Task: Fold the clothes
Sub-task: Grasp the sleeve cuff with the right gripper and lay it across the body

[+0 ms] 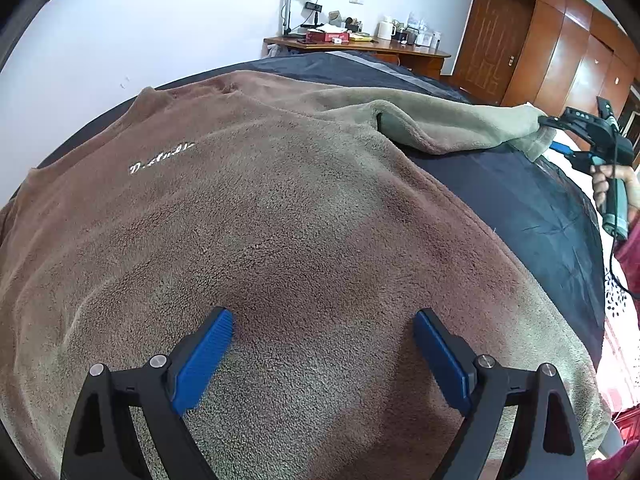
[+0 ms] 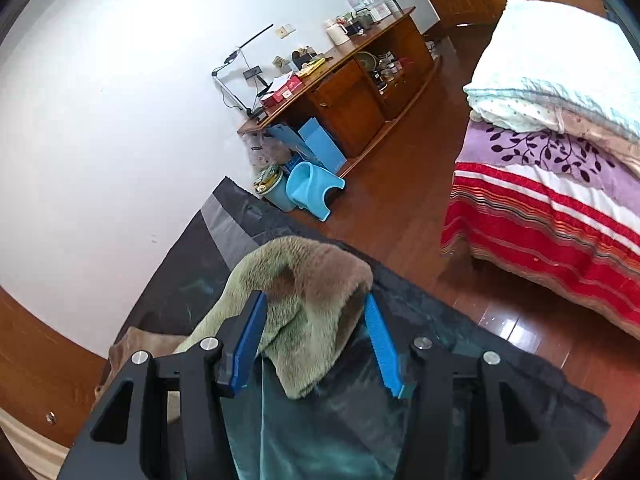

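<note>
A brown fleece sweater [image 1: 256,208] with small white lettering lies spread flat on a black sheet [image 1: 532,208]. My left gripper [image 1: 323,326] is open, its blue pads just above the sweater's lower body. The sweater's right sleeve [image 1: 460,128] stretches out to the right, where my right gripper [image 1: 556,128] meets its cuff. In the right wrist view the cuff [image 2: 308,292] sits bunched between the blue pads of my right gripper [image 2: 314,300], lifted above the sheet; the jaws stand fairly wide, partly closed on the fabric.
A wooden desk [image 2: 352,80] with clutter stands by the white wall, with blue bins [image 2: 312,188] under it. A bed with striped and floral covers [image 2: 552,200] stands at the right across a wooden floor. Wooden wardrobe doors [image 1: 560,48] stand at the far right.
</note>
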`<state>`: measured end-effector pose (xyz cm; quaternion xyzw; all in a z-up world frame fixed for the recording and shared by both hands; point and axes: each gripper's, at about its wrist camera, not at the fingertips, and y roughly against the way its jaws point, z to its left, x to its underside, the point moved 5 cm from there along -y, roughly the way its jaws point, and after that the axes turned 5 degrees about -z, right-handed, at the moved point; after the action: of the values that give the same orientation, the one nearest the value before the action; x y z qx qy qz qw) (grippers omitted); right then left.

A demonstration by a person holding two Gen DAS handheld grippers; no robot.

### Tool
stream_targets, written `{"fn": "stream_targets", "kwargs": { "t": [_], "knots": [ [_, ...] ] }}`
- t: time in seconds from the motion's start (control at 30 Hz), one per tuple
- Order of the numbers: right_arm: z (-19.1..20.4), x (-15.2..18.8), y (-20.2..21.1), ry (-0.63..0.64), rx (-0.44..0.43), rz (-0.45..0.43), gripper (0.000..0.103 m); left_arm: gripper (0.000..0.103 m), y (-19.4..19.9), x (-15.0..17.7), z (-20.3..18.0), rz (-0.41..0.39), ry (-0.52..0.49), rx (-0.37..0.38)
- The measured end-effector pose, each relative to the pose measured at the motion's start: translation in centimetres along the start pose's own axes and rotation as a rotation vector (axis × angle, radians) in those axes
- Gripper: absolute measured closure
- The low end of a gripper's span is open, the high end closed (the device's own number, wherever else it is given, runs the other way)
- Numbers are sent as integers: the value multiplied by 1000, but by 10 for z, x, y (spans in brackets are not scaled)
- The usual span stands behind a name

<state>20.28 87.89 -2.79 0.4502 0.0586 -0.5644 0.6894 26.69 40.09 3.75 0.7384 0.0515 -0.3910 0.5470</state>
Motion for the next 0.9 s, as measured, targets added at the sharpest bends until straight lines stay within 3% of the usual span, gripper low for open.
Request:
{"fn": "stream_targets", "kwargs": {
  "t": [0.03, 0.1, 0.17, 0.4, 0.57, 0.7, 0.8, 0.9],
  "knots": [
    [-1, -1, -4, -6, -6, 1, 48, 11, 0, 0, 0, -1, -3, -2],
    [-3, -3, -9, -21, -29, 0, 61, 11, 0, 0, -1, -2, -7, -4],
    [-2, -6, -12, -27, -67, -2, 95, 11, 0, 0, -1, -4, -8, -4],
    [40, 1, 24, 120, -155, -73, 97, 11, 0, 1, -1, -6, -12, -6],
    [82, 4, 89, 231, -276, -185, 97, 11, -1, 1, -2, -8, -14, -7],
    [111, 17, 146, 406, -336, -274, 97, 11, -1, 1, -2, -9, -16, -8],
    [129, 43, 173, 586, -379, -271, 97, 11, -1, 1, -2, -9, -17, -7],
    [131, 73, 172, 670, -367, -192, 97, 11, -2, 1, -2, -9, -20, -5]
  ]
}}
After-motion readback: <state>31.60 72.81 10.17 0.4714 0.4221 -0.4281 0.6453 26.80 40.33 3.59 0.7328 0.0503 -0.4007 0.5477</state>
